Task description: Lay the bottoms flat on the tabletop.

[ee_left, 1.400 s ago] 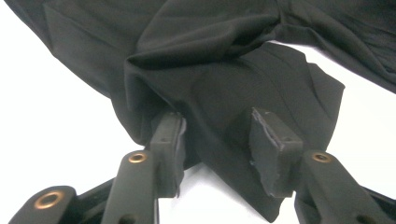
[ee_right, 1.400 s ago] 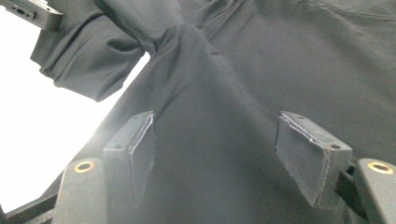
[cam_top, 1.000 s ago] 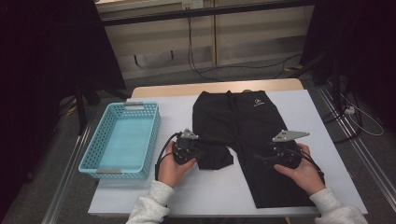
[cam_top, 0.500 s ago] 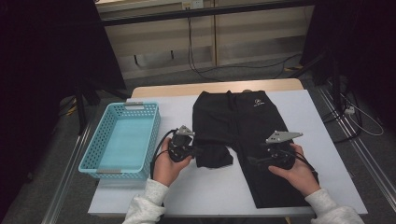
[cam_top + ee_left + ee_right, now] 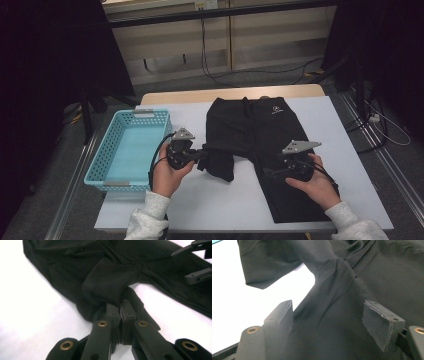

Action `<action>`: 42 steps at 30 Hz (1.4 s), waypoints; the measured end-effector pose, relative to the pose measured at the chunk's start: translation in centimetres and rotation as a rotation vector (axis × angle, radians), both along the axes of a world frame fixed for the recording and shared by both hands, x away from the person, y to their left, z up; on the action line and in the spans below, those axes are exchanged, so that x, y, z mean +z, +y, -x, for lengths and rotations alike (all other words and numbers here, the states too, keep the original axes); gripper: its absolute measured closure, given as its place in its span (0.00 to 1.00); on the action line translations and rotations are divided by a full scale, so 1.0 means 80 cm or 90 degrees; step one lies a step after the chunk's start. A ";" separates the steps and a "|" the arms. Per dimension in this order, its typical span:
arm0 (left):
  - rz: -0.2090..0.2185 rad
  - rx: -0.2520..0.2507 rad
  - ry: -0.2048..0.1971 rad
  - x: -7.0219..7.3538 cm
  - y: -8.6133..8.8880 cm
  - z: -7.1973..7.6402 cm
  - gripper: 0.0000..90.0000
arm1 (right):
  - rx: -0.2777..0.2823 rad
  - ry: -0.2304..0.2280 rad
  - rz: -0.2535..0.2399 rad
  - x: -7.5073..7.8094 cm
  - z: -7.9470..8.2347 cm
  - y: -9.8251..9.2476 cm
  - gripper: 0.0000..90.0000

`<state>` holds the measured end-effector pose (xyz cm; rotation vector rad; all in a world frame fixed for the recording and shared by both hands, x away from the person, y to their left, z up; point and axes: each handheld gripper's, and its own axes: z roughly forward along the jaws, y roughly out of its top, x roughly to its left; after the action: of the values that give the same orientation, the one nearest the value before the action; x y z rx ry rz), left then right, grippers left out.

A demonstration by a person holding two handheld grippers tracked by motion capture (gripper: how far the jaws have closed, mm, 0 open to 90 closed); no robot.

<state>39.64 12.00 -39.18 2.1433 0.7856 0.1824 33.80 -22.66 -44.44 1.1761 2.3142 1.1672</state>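
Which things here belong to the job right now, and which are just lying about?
In the job:
black trousers
left gripper, shut on a fold of the trousers
right gripper, open over the other leg

Lying about:
blue basket beside them

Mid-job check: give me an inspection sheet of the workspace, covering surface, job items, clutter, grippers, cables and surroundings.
Surface: white table, wooden strip along its far edge.
Job's things: black trousers lie flat, waistband away from the person; one leg is bunched and pulled toward the left gripper.
Clutter: light blue basket at the table's left side, apparently empty.
Grippers: left gripper shut on a fold of the trouser leg; right gripper open, jaws wide apart over the other leg, pressing nothing.
Cables: black cable loops from the left gripper beside the basket; more cables on the floor beyond the table.
Surroundings: dark room, grey floor, low wall panel behind; rails at the floor's sides.
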 end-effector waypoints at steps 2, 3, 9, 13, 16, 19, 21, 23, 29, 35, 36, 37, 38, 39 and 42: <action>-0.002 -0.011 0.003 -0.003 -0.007 0.001 0.98 | 0.002 0.000 0.001 0.000 0.000 0.000 0.28; -0.003 -0.018 0.008 -0.006 -0.012 0.002 0.98 | 0.003 0.000 0.001 0.000 0.000 0.000 0.28; -0.023 -0.086 0.027 -0.029 -0.052 0.012 0.98 | 0.004 0.002 0.002 -0.001 0.001 0.001 0.27; -0.044 -0.120 0.039 -0.044 -0.072 0.019 0.97 | 0.006 0.002 0.002 -0.001 0.001 0.001 0.27; -0.046 -0.105 0.034 -0.046 -0.070 0.016 0.86 | 0.008 0.002 0.001 -0.001 0.001 0.002 0.27; -0.037 -0.081 0.021 -0.041 -0.059 0.011 0.65 | 0.007 0.001 0.000 -0.001 0.001 0.002 0.27; -0.030 -0.062 0.015 -0.036 -0.051 0.009 0.59 | 0.007 -0.001 0.001 -0.001 0.001 0.003 0.28; -0.019 -0.048 0.003 -0.030 -0.043 0.007 0.48 | 0.007 -0.006 0.004 0.000 0.000 0.006 0.28; -0.013 -0.005 -0.014 -0.020 -0.020 0.003 0.31 | 0.026 -0.008 0.006 0.002 -0.004 0.025 0.30; -0.023 0.019 -0.029 -0.019 -0.005 0.003 0.25 | 0.052 -0.009 0.013 0.002 -0.013 0.055 0.36; -0.026 0.023 -0.027 -0.020 -0.003 0.003 0.24 | 0.058 -0.007 0.012 0.002 -0.014 0.061 0.37; -0.024 0.027 -0.024 -0.021 -0.002 0.004 0.23 | 0.065 -0.007 0.011 0.002 -0.015 0.067 0.39; -0.024 0.030 -0.022 -0.021 0.000 0.004 0.23 | 0.073 -0.009 0.014 0.002 -0.016 0.073 0.41; -0.026 0.032 -0.022 -0.022 0.002 0.004 0.23 | 0.079 -0.010 0.018 0.002 -0.017 0.079 0.42; -0.025 0.040 -0.021 -0.023 0.006 0.005 0.22 | 0.101 -0.011 0.025 0.000 -0.019 0.097 0.48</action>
<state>39.27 12.46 -41.00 2.1487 0.8373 0.2674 35.32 -14.88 -44.46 0.9790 2.4433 1.1730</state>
